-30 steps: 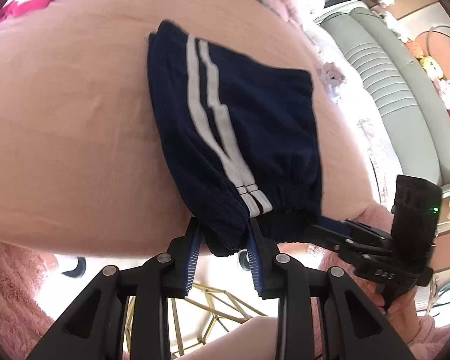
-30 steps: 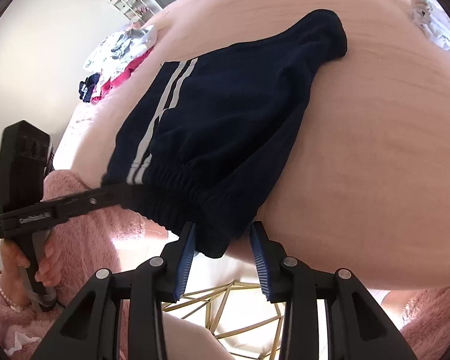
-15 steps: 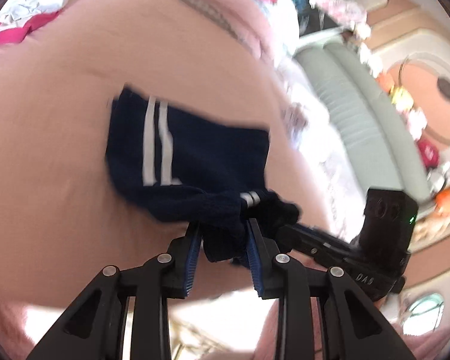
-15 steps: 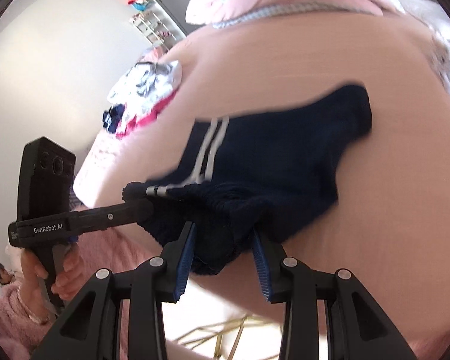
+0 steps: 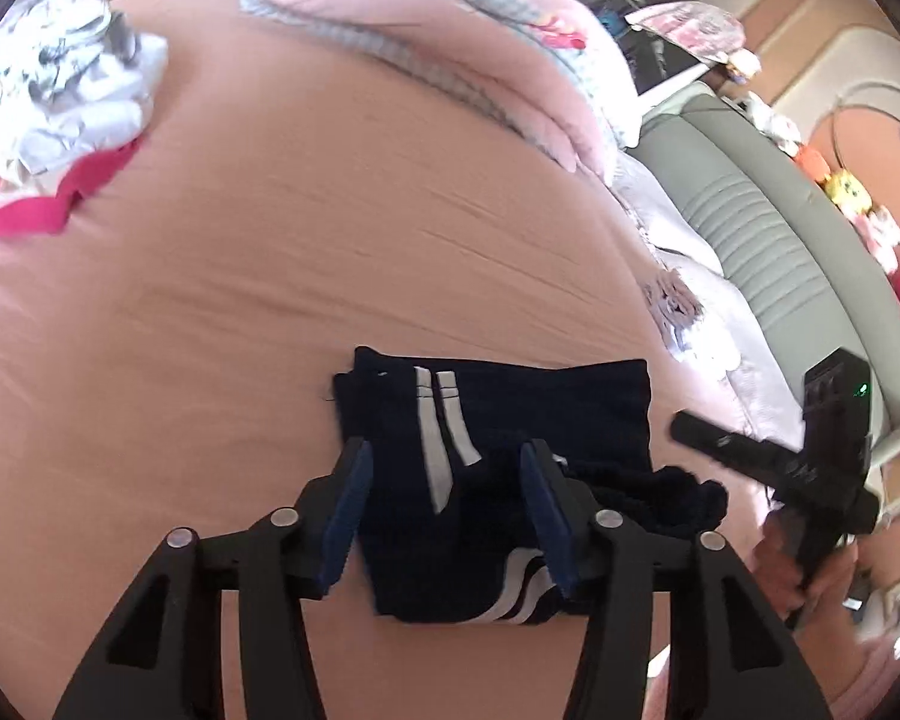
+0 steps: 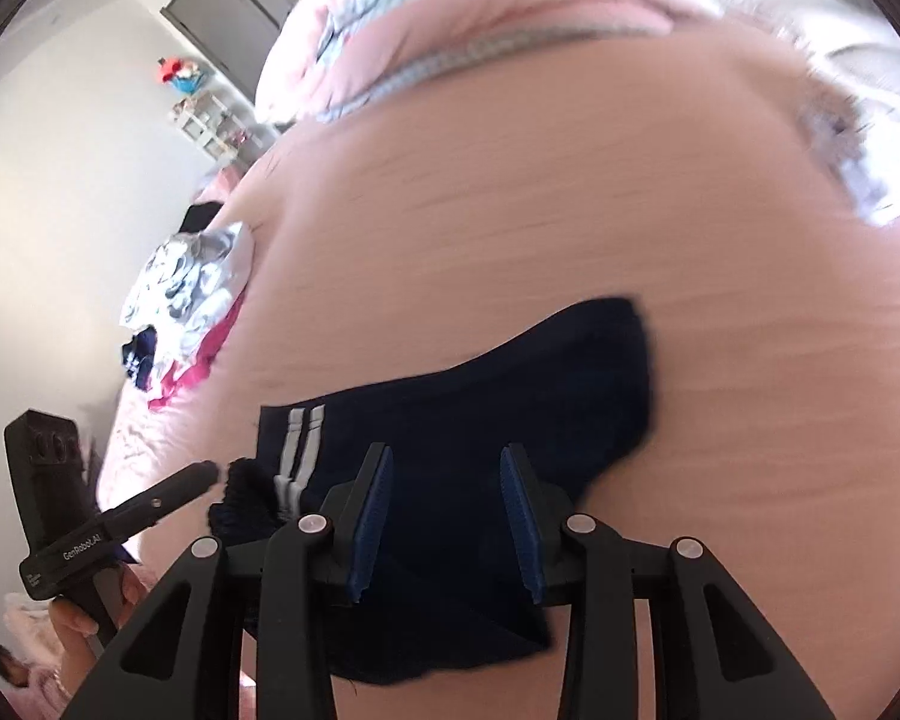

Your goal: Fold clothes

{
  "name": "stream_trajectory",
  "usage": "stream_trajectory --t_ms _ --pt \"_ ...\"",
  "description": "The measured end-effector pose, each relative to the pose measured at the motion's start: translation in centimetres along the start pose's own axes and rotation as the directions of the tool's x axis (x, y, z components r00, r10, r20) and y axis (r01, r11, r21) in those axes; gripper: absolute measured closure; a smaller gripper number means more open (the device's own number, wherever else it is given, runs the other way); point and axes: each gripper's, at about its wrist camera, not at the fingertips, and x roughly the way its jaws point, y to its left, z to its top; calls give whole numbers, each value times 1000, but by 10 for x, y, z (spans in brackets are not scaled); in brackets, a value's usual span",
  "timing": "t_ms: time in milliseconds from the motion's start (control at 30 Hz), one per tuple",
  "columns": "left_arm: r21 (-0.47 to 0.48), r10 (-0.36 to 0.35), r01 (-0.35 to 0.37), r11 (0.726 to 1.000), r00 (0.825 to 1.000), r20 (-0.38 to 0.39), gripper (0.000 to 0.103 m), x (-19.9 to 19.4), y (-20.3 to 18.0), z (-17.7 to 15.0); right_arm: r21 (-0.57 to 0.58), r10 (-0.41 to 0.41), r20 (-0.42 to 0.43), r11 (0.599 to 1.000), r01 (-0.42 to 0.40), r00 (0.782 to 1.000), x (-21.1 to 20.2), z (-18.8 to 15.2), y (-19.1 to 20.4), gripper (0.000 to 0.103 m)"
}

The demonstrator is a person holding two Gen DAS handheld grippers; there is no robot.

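Tongs, left (image 5: 444, 501) and right (image 6: 444, 516), both just-opening jaws spread, clear of folded navy shorts (image 5: 510, 420) beneath.

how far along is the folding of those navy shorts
Done: the navy shorts lie doubled over on the pink bedsheet, waistband brought forward over the legs. In hand: the left gripper and right gripper have just been opening; their pads stand clear of the cloth. Left: the unfolded clothes pile at the far corner.

Bed (image 5: 306, 252), peach sheet: folded navy shorts (image 5: 510, 414) at near edge; heap of white and red clothes (image 5: 60, 120) far left; pink quilt (image 5: 450, 42) at head
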Motion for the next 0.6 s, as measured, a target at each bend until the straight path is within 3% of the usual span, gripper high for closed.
stream_trajectory --t_ms 67,133,267,367,433,600 --pt "89 7 -6 996 1000 -17 55 -5 -6 -7 -56 -27 25 998 29 999 -17 -8 3 53" --pt "247 56 -49 968 998 -20 55 -8 -23 -17 -145 -60 23 987 63 998 -25 -20 12 52" --pt "395 85 -51 917 994 -68 55 2 -45 -33 -406 -108 -41 910 82 993 -26 -55 44 52" --pt "377 121 -83 922 990 -78 55 22 -49 -34 -506 -147 -71 858 92 987 -1 -67 65 52" --pt "323 94 -64 944 992 -79 55 28 -43 -30 -518 -168 -47 847 120 985 11 -64 72 52" --pt "168 -18 33 985 996 -86 55 37 -20 -25 -384 -181 -54 912 147 982 42 -41 57 52"
